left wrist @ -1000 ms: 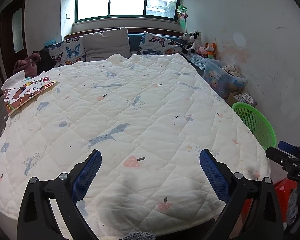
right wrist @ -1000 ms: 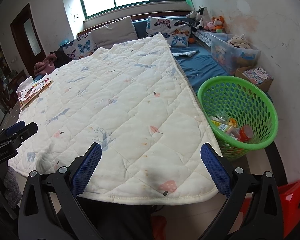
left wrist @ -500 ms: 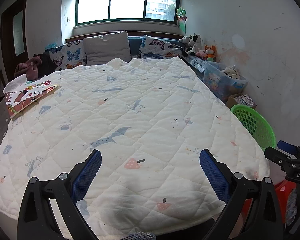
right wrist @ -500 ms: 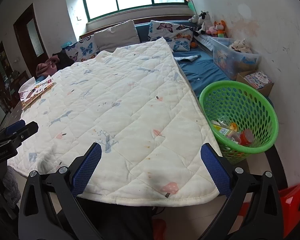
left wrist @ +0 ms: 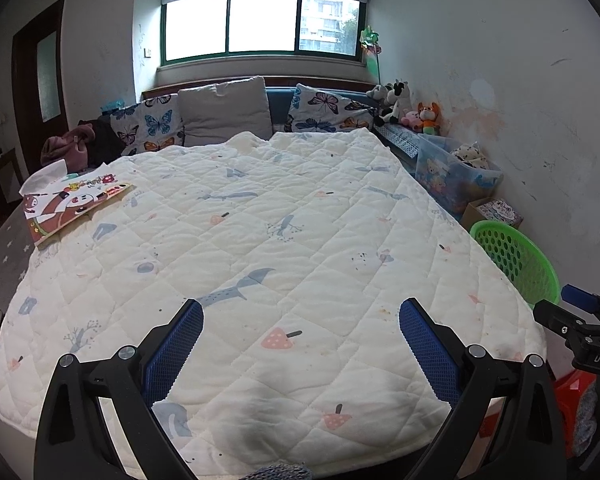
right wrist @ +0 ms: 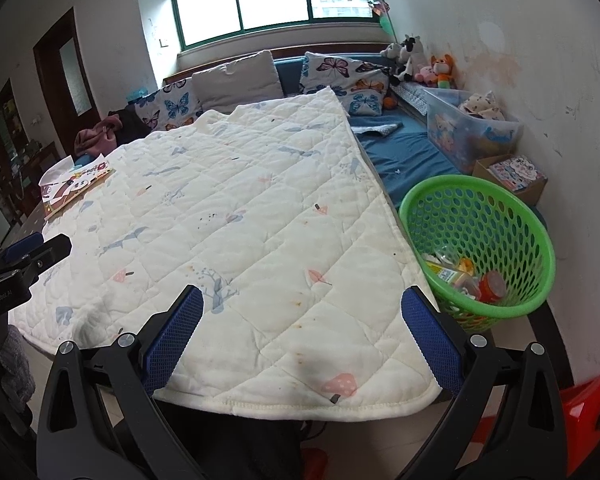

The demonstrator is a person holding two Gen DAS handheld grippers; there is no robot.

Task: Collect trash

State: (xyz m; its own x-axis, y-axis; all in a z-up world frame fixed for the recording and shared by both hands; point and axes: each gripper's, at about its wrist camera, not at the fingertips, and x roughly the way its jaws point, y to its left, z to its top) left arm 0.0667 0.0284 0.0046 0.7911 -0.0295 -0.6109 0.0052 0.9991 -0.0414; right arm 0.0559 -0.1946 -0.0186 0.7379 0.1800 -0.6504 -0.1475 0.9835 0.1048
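- The picture book (left wrist: 74,204) with loose paper sheets under it lies at the far left edge of the quilt (left wrist: 268,240), well apart from both tools. It is the only loose item on the quilt; whether it counts as trash I cannot tell. It looks light and thin and would likely flex, so pinching its near edge seems best.
- The left hand-held gripper (left wrist: 300,344) hovers above the quilt's near end with its jaws spread wide and nothing between them.
- The quilt covers the bed and looks soft and quilted; a low pinch would probably catch the fabric along with the item.
- The right hand-held gripper (right wrist: 302,328) hangs over the quilt's near right corner, jaws also wide apart and empty.
- The green basket (right wrist: 480,208) stands on the floor just beside the bed's right edge.
- The trash (right wrist: 466,278) lies in the basket's bottom: wrappers and small containers, which look light, crinkly and easily crushed. The task seems nearly finished.
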